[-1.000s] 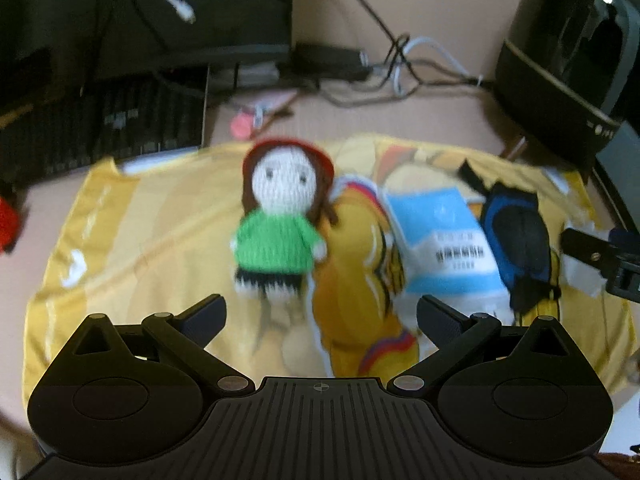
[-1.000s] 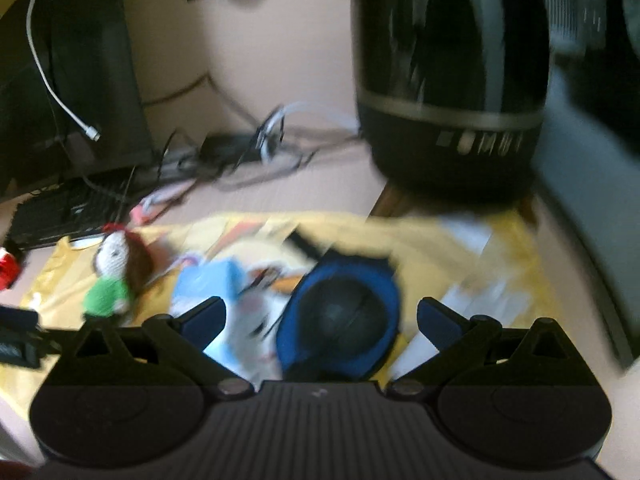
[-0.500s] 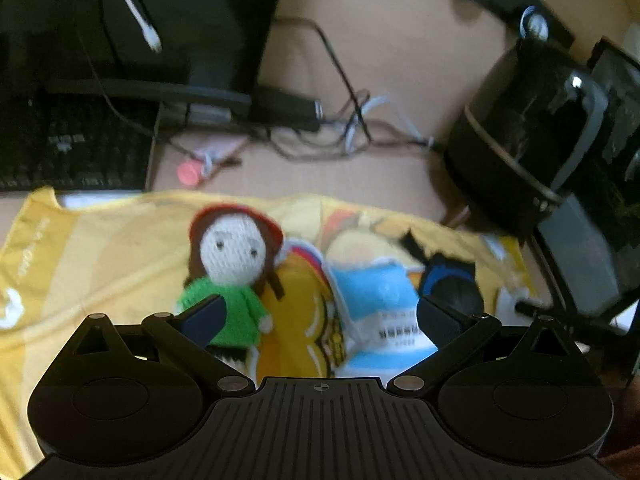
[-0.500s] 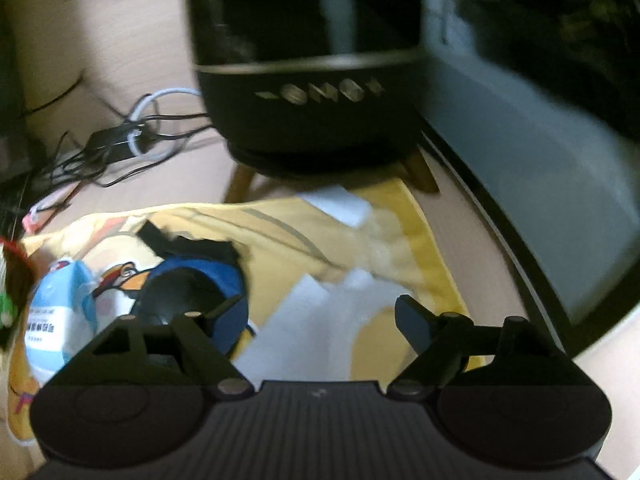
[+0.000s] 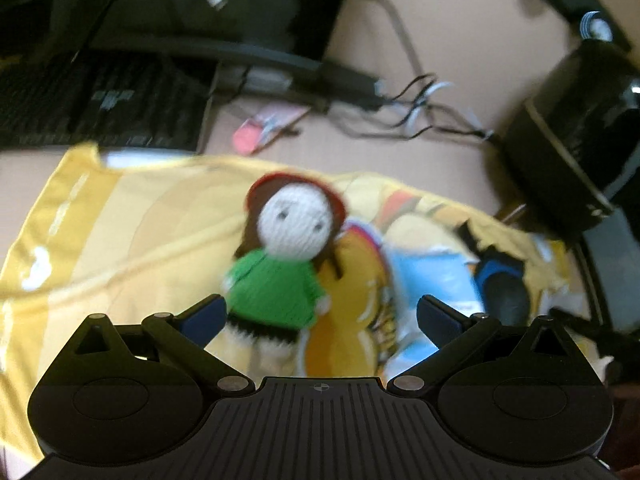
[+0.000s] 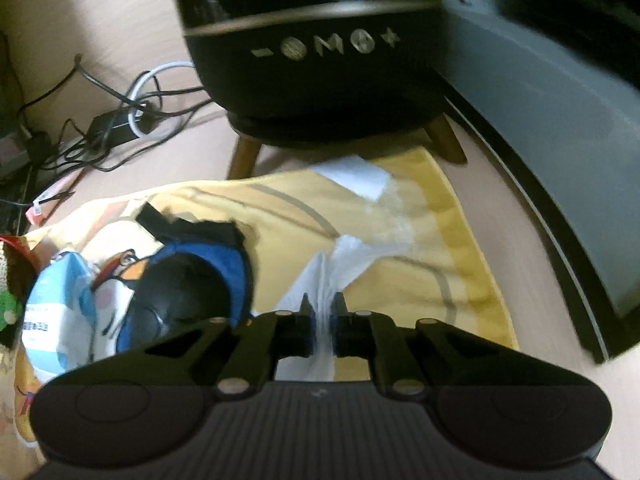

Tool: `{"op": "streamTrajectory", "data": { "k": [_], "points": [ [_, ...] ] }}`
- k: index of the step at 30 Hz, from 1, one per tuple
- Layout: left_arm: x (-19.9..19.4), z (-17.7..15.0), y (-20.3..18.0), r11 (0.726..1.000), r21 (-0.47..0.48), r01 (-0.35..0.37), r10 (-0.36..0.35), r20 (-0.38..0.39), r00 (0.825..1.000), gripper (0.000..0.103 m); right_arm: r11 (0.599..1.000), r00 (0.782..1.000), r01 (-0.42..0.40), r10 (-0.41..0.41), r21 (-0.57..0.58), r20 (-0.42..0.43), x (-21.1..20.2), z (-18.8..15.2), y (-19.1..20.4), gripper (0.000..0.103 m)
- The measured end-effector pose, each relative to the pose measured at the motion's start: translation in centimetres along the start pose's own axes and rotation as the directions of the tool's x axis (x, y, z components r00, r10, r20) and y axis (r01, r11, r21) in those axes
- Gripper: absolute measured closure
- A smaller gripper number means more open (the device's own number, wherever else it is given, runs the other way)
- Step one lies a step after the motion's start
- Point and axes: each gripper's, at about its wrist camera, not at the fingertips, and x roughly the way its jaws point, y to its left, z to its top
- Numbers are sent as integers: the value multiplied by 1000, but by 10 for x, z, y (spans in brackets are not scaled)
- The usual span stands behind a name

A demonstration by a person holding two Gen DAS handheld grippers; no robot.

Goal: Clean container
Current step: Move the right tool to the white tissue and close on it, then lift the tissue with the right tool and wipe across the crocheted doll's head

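Note:
My right gripper (image 6: 322, 312) is shut on a white tissue (image 6: 320, 280) that lies on the yellow printed cloth (image 6: 404, 280). A blue and black pouch (image 6: 180, 292) lies just left of it, and it also shows in the left wrist view (image 5: 504, 284). My left gripper (image 5: 320, 312) is open and empty, low over the cloth (image 5: 120, 232), with a knitted doll (image 5: 280, 256) in a green top between its fingers and slightly ahead. A light blue packet (image 5: 432, 280) lies right of the doll.
A large black rounded appliance (image 6: 312, 40) on wooden legs stands behind the cloth. A grey panel (image 6: 540, 120) runs along the right. Tangled cables (image 6: 120, 120) and an adapter lie at the back. A keyboard (image 5: 100, 100) and a monitor base sit at the back left.
My right gripper has closed on the white tissue after swinging right from the pouch. My left gripper has shifted so the doll sits centred between its fingers.

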Motion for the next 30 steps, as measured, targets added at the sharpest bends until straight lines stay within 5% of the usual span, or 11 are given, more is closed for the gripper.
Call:
{"op": "streamTrajectory", "data": {
  "k": [3, 7, 10, 13, 14, 22, 30],
  "points": [
    [-2, -4, 11, 999, -37, -9, 10, 9, 1000, 0, 996, 996, -88, 89, -29, 21, -14, 22, 24, 95],
    [-2, -6, 8, 987, 27, -159, 160, -21, 987, 0, 953, 961, -265, 273, -150, 38, -22, 52, 85, 95],
    [-1, -8, 7, 985, 53, -165, 167, -41, 985, 0, 861, 882, -466, 470, -204, -32, -19, 65, 147, 95],
    [-6, -11, 5, 985, 80, -156, 159, -31, 987, 0, 749, 775, -630, 622, -206, -110, -5, 70, 204, 95],
    [-6, -12, 3, 981, 96, -168, 170, -21, 985, 0, 739, 769, -639, 627, -215, -128, 1, 68, 218, 95],
    [-17, -24, 4, 967, 155, -203, 207, -7, 978, 0, 801, 839, -544, 508, -250, -198, 30, 34, 250, 95],
    [4, -24, 28, 990, 105, -91, 97, -57, 994, 0, 873, 898, -431, 391, -229, -202, 34, 13, 223, 95]
  ]
}}
